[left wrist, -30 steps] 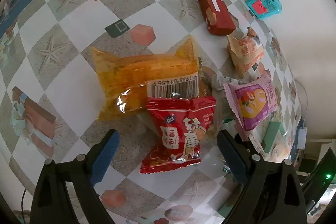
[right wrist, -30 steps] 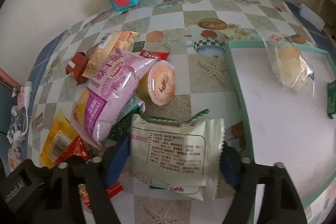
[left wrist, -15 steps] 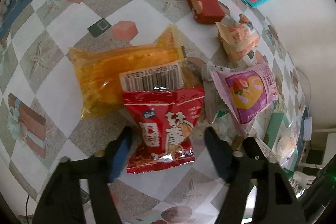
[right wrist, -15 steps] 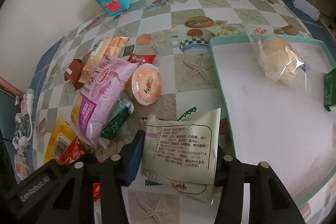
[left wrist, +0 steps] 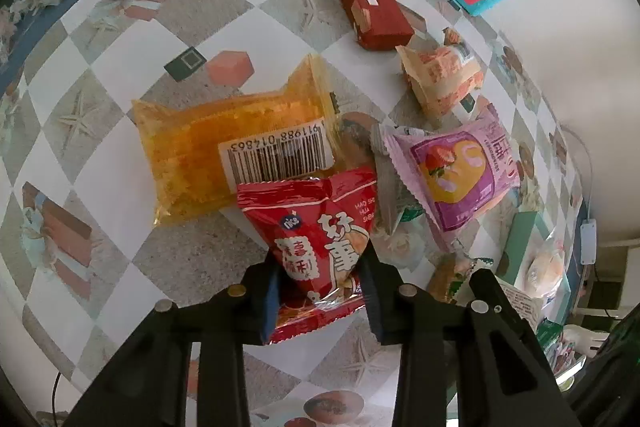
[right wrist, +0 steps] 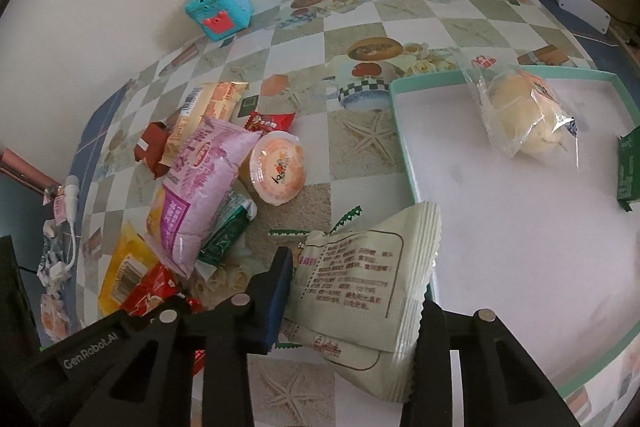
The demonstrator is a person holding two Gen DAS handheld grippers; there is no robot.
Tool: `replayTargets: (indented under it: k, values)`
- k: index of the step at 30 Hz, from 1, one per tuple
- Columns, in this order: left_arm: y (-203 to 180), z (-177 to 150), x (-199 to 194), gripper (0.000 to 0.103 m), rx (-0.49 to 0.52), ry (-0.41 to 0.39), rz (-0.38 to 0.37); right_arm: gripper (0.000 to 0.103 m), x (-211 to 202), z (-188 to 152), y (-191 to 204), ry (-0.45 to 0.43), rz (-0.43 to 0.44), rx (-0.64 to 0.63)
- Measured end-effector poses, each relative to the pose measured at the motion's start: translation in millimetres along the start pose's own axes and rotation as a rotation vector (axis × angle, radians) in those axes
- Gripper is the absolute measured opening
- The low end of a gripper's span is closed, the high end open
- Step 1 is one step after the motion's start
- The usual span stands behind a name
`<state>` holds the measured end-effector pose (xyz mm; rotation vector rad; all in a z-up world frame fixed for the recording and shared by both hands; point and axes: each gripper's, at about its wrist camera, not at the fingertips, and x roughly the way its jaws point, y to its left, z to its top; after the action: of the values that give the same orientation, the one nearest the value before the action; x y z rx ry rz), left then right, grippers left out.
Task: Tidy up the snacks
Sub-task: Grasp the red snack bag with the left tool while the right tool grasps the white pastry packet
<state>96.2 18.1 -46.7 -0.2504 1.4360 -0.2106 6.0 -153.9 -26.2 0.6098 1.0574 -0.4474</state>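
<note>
**Foil and film packets under grip: light, soft, slippery**

Red packet (left wrist: pixel 320 239) crumples between the closed pads of the left gripper (left wrist: pixel 322 293), held by its lower half, at 6 o'clock from the orange packet (left wrist: pixel 236 155). Judged light and slippery; grip the body, not the seal. Right gripper (right wrist: pixel 348 303) jaws are closing on the pale green packet (right wrist: pixel 360 275), at 9 o'clock of the teal tray (right wrist: pixel 404 143).
</note>
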Motion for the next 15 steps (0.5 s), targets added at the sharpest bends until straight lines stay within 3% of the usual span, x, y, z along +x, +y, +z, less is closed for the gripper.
replayTargets:
  k: [7, 15]
  values:
    - [-6.1, 4.7, -3.4, 0.032, 0.012, -0.024, 0.001, 0.026, -14.7, 2.3, 4.1, -0.030, 0.023, -0.015]
    - [-2.2, 2.3, -21.1, 0.031, 0.026, -0.060, -0.009, 0.022, -16.5, 2.1, 2.9, -0.025, 0.044, -0.011]
